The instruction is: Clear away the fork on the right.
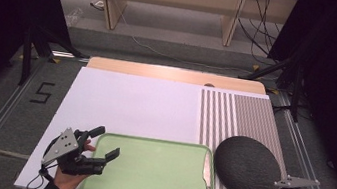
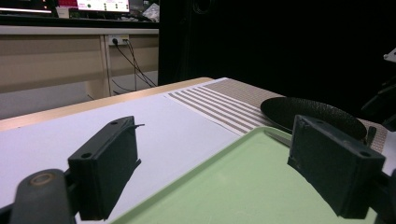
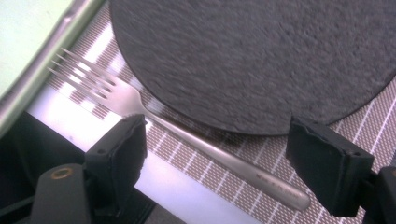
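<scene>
Hovering low over the fork (image 3: 187, 135), the right gripper (image 3: 219, 163) has its jaws wide apart and grips nothing. The fork lies untouched on the striped mat (image 1: 234, 114), beside the dark plate (image 1: 246, 167). The left gripper (image 1: 98, 144) gapes empty at the green tray's (image 1: 154, 178) edge.

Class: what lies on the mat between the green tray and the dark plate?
A knife lies there, along the tray's right edge beside the plate, seen in the high view.
</scene>
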### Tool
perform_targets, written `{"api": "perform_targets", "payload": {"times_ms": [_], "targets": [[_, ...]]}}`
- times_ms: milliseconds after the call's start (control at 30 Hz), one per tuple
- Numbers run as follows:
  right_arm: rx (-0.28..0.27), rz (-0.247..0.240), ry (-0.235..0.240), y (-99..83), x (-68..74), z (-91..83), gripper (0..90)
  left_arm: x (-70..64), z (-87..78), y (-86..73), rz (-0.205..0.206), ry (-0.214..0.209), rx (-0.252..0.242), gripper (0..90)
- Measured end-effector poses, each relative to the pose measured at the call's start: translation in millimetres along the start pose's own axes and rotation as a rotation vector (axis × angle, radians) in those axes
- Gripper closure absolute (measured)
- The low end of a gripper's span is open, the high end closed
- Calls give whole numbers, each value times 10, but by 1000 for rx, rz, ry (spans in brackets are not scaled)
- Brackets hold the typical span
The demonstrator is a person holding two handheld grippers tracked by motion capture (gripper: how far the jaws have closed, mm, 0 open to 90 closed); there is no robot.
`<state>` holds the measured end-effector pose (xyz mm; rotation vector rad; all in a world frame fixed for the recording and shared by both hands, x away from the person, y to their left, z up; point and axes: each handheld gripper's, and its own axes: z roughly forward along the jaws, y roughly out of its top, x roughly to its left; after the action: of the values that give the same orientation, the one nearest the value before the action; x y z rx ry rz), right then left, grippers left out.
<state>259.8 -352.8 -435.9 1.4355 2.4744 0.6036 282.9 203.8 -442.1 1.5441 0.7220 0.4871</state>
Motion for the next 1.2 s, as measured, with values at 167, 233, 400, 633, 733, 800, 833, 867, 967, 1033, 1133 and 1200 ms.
{"api": "perform_targets", "payload": {"times_ms": [167,233,400,633,733,800,833,867,967,1033,1133,1200], "targets": [[33,5,-2,-16,-17,31,219,-1,1,0,1,0,1,149],[45,4,0,-23,-26,44,220,0,4,-1,1,0,2,149],[76,12,-5,-37,-48,74,226,0,7,-2,1,0,3,149],[115,13,-18,-49,-72,132,233,0,7,-3,2,0,2,149],[133,8,-13,-47,-78,165,237,-1,11,-4,1,-1,4,149],[142,0,-10,-43,-72,184,241,-2,9,-4,1,-1,3,149],[143,3,-9,-39,-66,191,244,0,10,-3,0,-1,3,150],[145,-1,-7,-35,-63,195,249,0,10,-3,0,0,3,149],[151,-3,1,-28,-53,210,259,-1,11,-4,0,0,3,149],[159,-13,4,-25,-57,225,266,-1,14,-5,1,0,5,149],[172,-19,13,-17,-56,248,275,0,13,-5,0,0,5,149],[176,-17,14,-11,-54,265,278,0,14,-5,0,0,5,149]]}}
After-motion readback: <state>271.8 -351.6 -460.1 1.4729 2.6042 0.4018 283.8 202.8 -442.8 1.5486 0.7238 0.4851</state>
